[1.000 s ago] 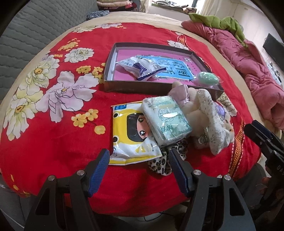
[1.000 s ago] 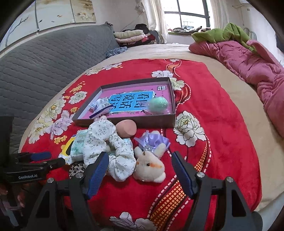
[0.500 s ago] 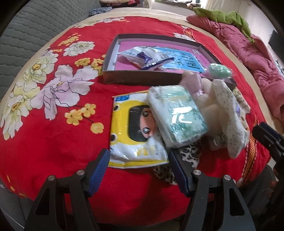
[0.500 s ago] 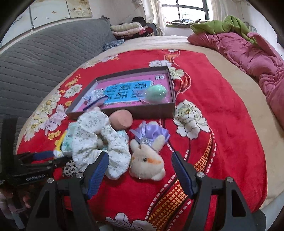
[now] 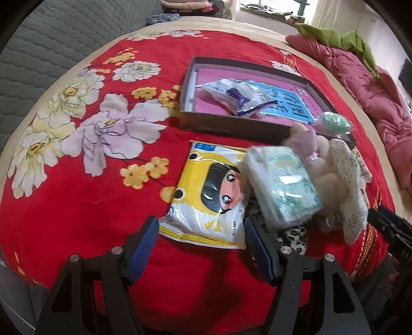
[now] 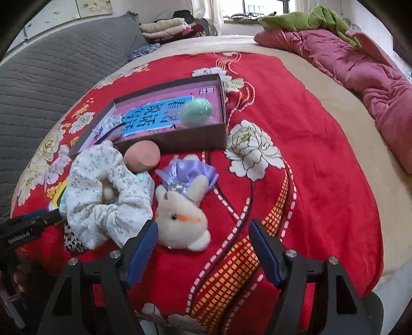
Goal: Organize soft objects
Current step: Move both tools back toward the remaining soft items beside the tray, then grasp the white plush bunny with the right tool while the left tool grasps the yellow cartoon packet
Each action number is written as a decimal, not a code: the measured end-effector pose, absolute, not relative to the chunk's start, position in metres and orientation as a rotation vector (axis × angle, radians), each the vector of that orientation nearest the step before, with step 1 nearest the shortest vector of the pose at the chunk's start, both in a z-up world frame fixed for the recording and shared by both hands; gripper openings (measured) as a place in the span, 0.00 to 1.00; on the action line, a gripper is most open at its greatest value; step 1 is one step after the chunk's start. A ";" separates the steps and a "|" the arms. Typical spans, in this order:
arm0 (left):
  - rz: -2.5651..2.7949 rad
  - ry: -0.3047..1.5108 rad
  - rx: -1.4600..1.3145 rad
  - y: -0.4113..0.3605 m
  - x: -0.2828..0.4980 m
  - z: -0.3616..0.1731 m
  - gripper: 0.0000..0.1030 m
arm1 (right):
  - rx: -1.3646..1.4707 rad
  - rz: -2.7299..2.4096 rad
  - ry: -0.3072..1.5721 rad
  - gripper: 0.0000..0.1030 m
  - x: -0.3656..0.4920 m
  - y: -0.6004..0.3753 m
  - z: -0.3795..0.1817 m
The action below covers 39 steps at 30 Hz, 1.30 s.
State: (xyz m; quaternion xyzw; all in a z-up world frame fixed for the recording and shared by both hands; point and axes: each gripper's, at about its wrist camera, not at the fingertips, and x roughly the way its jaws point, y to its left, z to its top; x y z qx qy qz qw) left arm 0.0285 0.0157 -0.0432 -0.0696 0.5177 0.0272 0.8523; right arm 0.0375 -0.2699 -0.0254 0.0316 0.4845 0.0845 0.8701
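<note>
On the red flowered blanket lies a yellow cartoon packet (image 5: 208, 195), its near edge between the fingers of my open left gripper (image 5: 199, 234). A pale green tissue pack (image 5: 280, 185) leans on it, over a leopard-print cloth (image 5: 296, 234). Beside them lie a floral scrunchie (image 6: 103, 195), a pink sponge (image 6: 143, 156) and a white plush rabbit with a purple bow (image 6: 182, 216). My open right gripper (image 6: 202, 239) hovers just over the rabbit's near side. A shallow brown box (image 6: 190, 136) behind holds a blue booklet (image 6: 154, 116), a green sponge (image 6: 197, 112) and a small wrapped pack (image 5: 235, 92).
A pink quilt (image 6: 360, 67) with a green cloth (image 6: 303, 22) lies at the right. A grey quilted headboard (image 6: 51, 74) runs along the left, with folded clothes (image 6: 167, 28) behind it. The bed's near edge drops off just under both grippers.
Both grippers have sunk closer to the pile. The yellow packet now reaches between the left fingers, and the rabbit sits nearer the right ones. Nothing on the blanket has moved.
</note>
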 end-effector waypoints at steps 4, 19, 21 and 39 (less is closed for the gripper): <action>0.062 1.092 -0.161 0.024 0.031 -0.047 0.68 | 0.030 0.203 1.056 0.70 0.037 -0.263 -0.035; 0.066 1.073 -0.122 0.018 0.047 -0.059 0.68 | -0.101 0.225 1.008 0.70 0.044 -0.238 -0.046; 0.064 1.071 -0.128 0.019 0.049 -0.060 0.68 | -0.121 0.222 0.983 0.70 0.049 -0.235 -0.048; 0.058 1.027 -0.145 0.022 0.067 -0.070 0.68 | -0.105 0.200 0.934 0.46 0.060 -0.259 -0.050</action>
